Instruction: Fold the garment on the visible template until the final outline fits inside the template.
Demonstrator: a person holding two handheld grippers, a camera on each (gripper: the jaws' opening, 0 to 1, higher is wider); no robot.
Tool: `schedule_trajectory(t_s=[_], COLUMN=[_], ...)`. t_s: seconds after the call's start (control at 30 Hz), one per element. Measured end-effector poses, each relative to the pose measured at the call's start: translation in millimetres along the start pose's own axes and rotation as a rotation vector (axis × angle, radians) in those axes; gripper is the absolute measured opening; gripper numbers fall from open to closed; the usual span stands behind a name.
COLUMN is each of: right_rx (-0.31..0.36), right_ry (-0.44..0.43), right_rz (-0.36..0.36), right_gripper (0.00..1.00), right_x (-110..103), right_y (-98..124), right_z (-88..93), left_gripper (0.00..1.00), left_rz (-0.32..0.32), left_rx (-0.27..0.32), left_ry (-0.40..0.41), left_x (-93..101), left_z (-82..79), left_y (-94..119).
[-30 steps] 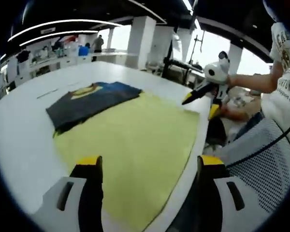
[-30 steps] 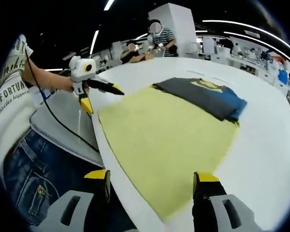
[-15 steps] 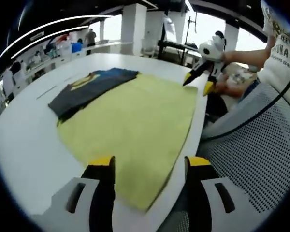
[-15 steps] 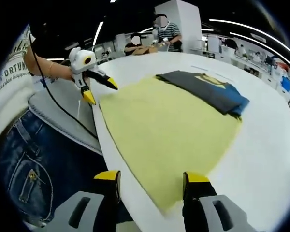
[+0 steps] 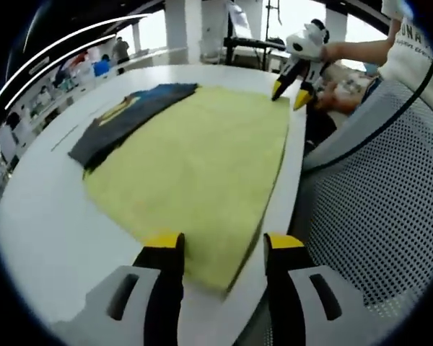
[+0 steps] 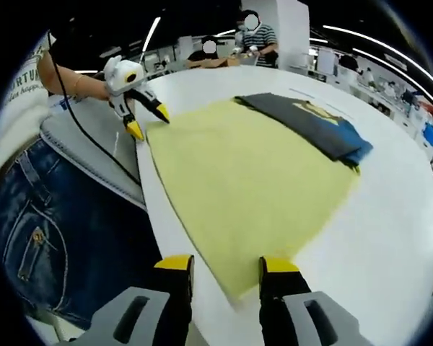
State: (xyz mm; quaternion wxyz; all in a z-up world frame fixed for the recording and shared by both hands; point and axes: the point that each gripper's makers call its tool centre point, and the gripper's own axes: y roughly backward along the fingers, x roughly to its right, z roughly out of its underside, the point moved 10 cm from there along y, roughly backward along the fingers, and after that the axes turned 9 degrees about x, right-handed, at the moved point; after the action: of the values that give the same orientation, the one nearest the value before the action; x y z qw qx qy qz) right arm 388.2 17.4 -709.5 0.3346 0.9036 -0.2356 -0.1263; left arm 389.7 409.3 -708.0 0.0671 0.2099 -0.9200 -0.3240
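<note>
Left gripper view: left claw (image 5: 221, 249) rising at 6 o'clock, yellow-tipped jaws spread, straddling the near corner of the yellow template (image 5: 202, 162) without pinching it. Template lying flat on the white worktop (image 5: 40, 216), one long edge running close to the worktop rim toward 1 o'clock. Dark garment (image 5: 126, 119) folded at 11 o'clock, lying partly over the template's far edge and partly on bare worktop; blue part and a yellow print showing on top. Right claw (image 5: 289, 90) at 1 o'clock, held by a hand (image 5: 339, 50), jaws parted, tips just at the template's far corner; touching or not, cannot tell. Mesh chair back (image 5: 361, 187) at 3 o'clock beside the worktop.

Right gripper view: right claw (image 6: 225, 267) at 6 o'clock, jaws spread around the template (image 6: 245, 173) corner, gripping nothing. Garment (image 6: 310, 126) at 1 o'clock on the template's far side, blue end pointing toward 3 o'clock. Left claw (image 6: 148, 122) at 10 o'clock, jaws parted, tips at the template's other near-edge corner. Blue jeans (image 6: 50, 223) of the person at 8 o'clock. Two other people (image 6: 256, 36) standing beyond the worktop (image 6: 397, 216) at 12 o'clock.
</note>
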Motion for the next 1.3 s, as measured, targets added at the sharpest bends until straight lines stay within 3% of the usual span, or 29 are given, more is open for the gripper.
schedule_trajectory(t_s=[0.27,0.43,0.53,1.03,1.2,1.3], right_rx=[-0.015,-0.030,-0.033,-0.045,-0.047,-0.048], right_ry=[0.033,0.060,0.069,0.109,0.100,0.098], right_rz=[0.003,-0.024,-0.006,-0.003,-0.014,-0.053], right_gripper=[0.23,0.27,0.22,0.11,0.12,0.19], right_x=[2,1,3,10,10,8], right_y=[1,2,2,1,1,2], right_z=[0.6,1.5,1.1,-0.2,-0.3,0.1], left_gripper=[0.37,0.35,0.35,0.16,0.11,0.08], left_rz=[-0.008,-0.011,-0.006,-0.033,-0.043,-0.031], left_rx=[-0.017,-0.021,-0.028,-0.062,-0.081,-0.086], left_ry=[0.004,-0.019,-0.032,-0.082,-0.130,-0.131], left_x=[-2.6,-3.5,-3.5,-10.1,-12.8,-11.6], left_z=[-1.1,-1.8,-1.6,-3.2,-3.9,-4.3], left_y=[1,1,1,0,1,1])
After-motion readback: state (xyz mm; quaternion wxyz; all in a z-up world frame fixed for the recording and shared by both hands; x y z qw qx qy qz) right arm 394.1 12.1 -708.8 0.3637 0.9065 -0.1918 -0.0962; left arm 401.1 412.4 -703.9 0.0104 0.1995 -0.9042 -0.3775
